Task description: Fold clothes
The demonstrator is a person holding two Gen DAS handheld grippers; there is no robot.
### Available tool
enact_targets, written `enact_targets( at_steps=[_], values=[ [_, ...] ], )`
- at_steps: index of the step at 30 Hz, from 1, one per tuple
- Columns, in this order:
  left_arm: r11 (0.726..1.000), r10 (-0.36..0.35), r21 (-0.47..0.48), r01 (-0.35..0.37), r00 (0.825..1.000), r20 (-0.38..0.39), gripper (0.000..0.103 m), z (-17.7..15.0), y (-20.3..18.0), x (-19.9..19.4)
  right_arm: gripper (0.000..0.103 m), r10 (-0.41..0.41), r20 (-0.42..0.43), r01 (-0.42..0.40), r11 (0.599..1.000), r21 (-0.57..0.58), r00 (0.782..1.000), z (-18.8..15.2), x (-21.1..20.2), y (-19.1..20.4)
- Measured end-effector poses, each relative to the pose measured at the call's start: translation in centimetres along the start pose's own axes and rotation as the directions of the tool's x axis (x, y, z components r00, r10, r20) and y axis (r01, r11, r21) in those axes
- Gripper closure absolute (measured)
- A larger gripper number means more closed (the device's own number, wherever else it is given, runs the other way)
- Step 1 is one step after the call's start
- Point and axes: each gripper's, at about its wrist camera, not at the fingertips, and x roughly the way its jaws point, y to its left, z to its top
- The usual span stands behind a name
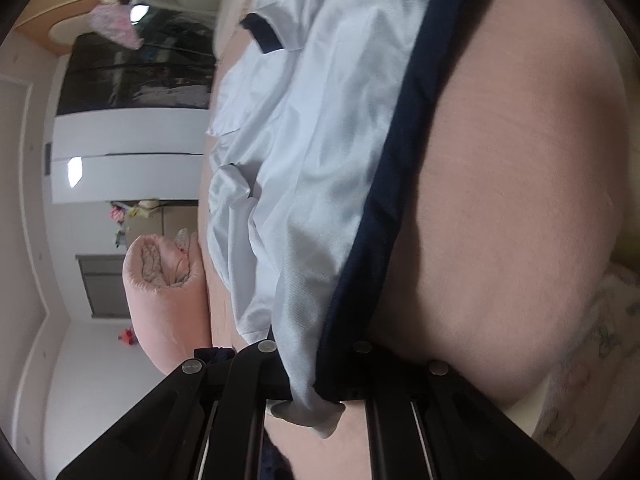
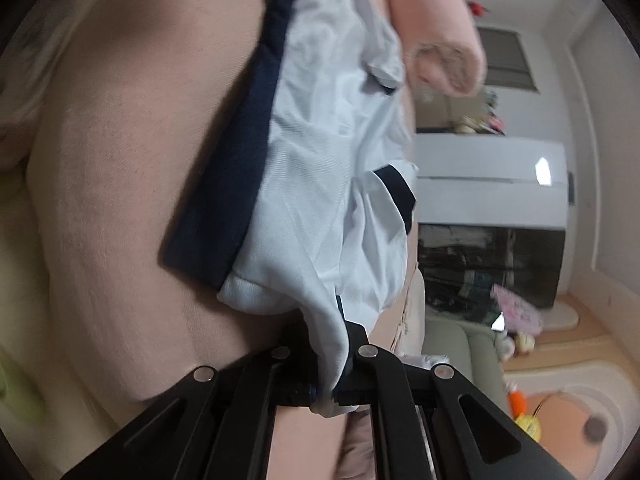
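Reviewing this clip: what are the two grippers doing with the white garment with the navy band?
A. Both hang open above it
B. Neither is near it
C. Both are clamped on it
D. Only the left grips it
C: the left gripper and the right gripper each have the white garment bunched between shut jaws.

White shirt [image 1: 304,152] with navy trim, pink bedsheet [image 1: 500,200], pink rolled blanket [image 1: 164,292], black claws

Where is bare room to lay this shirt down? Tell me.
Bare pink sheet lies open beside the shirt, on its navy hem side. Past the sleeves it is crowded: the rolled pink blanket lies there.
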Motion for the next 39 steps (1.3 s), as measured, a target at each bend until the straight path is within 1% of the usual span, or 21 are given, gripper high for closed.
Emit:
enact_targets(
  at_steps=[2,4,5,7,8,10,13,19,22,31,35,39],
  values=[
    [1.0,-0.02,0.02,0.02,1.0,-0.011,0.096,-0.1,0.3,-0.4,0.096,0.016,0.002,-0.016,0.999,-0.041,1.0,-0.2,-0.3,-0.5],
    [0.999,-0.039,0.005,0.039,0.999,-0.017,0.095,-0.3,1.0,-1.1,0.097,0.05,0.011,-0.049,0.999,-0.021,0.999,-0.5,-0.9,-1.6],
    [0.999,-0.048,-0.005,0.048,0.999,-0.02,0.095,-0.4,1.4,-1.4,0.097,0.052,0.014,-0.052,0.999,-0.014,0.999,-0.7,-1.1,-2.0],
    [0.998,-0.054,-0.038,0.053,0.998,-0.023,0.095,-0.7,2.1,-2.1,0.097,0.023,0.011,-0.023,1.0,0.002,1.0,-1.2,-1.7,-3.2],
    [0.997,-0.054,-0.049,0.052,0.998,-0.028,0.095,-0.8,2.4,-2.5,0.097,0.006,0.008,-0.006,1.0,0.011,1.0,-1.4,-2.1,-3.8],
    [0.998,-0.041,-0.039,0.04,0.998,-0.044,0.095,-1.0,2.3,-3.1,0.098,0.004,0.012,-0.004,1.0,0.017,1.0,-1.6,-2.8,-4.5],
    [1.0,0.003,-0.007,-0.003,0.999,-0.047,0.095,-1.2,2.2,-4.1,0.098,-0.017,0.022,0.016,1.0,0.005,1.0,-1.8,-3.8,-5.5],
    [1.0,0.016,-0.015,-0.017,0.999,-0.05,0.094,-1.8,2.9,-5.6,0.099,-0.025,0.026,0.025,1.0,-0.013,0.999,-1.5,-5.6,-5.1],
    [1.0,0.028,-0.001,-0.028,0.999,-0.043,0.095,-2.3,2.9,-6.6,0.099,-0.025,0.028,0.025,0.999,-0.024,0.999,-1.5,-6.4,-4.9],
    [0.999,0.021,0.034,-0.02,0.999,-0.034,0.093,-2.7,2.3,-9.4,0.099,-0.009,0.023,0.01,0.999,-0.033,1.0,-1.9,-8.9,-4.7],
    [0.999,0.03,0.028,-0.028,0.999,-0.043,0.092,-3.0,2.3,-10.1,0.099,-0.009,0.019,0.009,0.999,-0.035,1.0,-2.4,-9.9,-5.0],
    [1.0,0.024,-0.007,-0.024,0.999,-0.049,0.092,-3.2,2.5,-11.1,0.099,0.0,0.017,0.001,1.0,-0.021,1.0,-2.6,-10.6,-5.2]
  ],
)
